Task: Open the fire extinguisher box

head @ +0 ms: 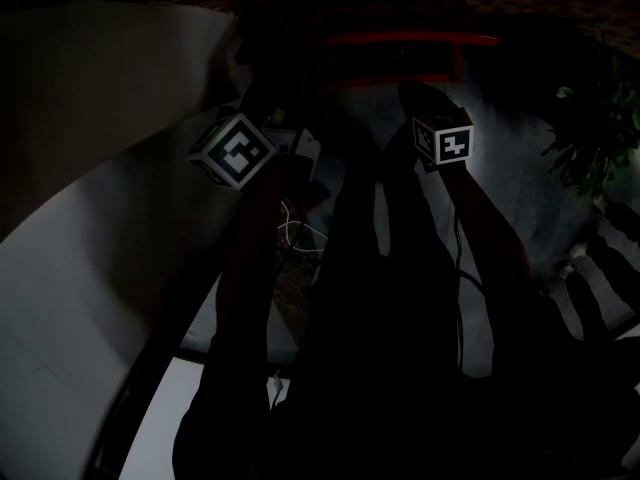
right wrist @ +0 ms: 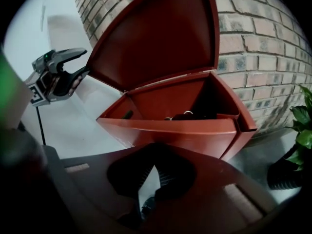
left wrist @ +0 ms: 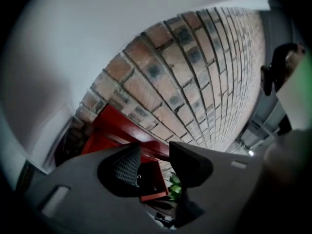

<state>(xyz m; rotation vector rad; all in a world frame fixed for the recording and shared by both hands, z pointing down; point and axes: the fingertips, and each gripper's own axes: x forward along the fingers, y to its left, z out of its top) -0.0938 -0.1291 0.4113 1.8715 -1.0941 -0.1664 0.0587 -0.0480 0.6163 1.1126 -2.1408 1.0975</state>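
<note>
Right gripper [right wrist: 155,172] fingers are pressed together on nothing, just short of the front rim of the fire extinguisher box [right wrist: 185,130]. Left gripper [left wrist: 155,150] fingers stand apart, with the left edge of the lid [right wrist: 161,33] at their tips. The lid is up and the box gapes. The brick wall [right wrist: 263,43] is close behind, a plant [right wrist: 302,130] crowds the right, and pale floor [right wrist: 97,106] lies free on the left. The box's contents are dim, and the head view is nearly black

Smooth, satin-painted red metal box [right wrist: 185,130] against a rough, matt brick wall [right wrist: 263,43].
</note>
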